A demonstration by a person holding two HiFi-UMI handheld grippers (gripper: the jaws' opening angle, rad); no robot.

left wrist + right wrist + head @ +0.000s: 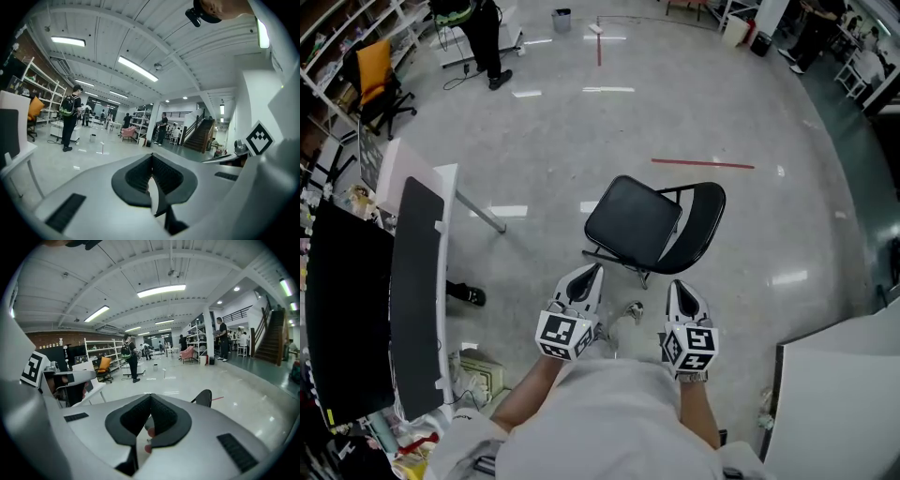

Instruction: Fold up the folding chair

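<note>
The folding chair [649, 225] stands unfolded on the grey floor [750, 112], just ahead of both of your grippers and touching neither. Your left gripper [594, 272] has its jaws pressed together with nothing between them. Your right gripper [674, 287] is likewise closed and empty.

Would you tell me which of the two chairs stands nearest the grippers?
The black folding chair, unfolded just ahead of the left gripper and right gripper; the orange office chair stands far off.
</note>
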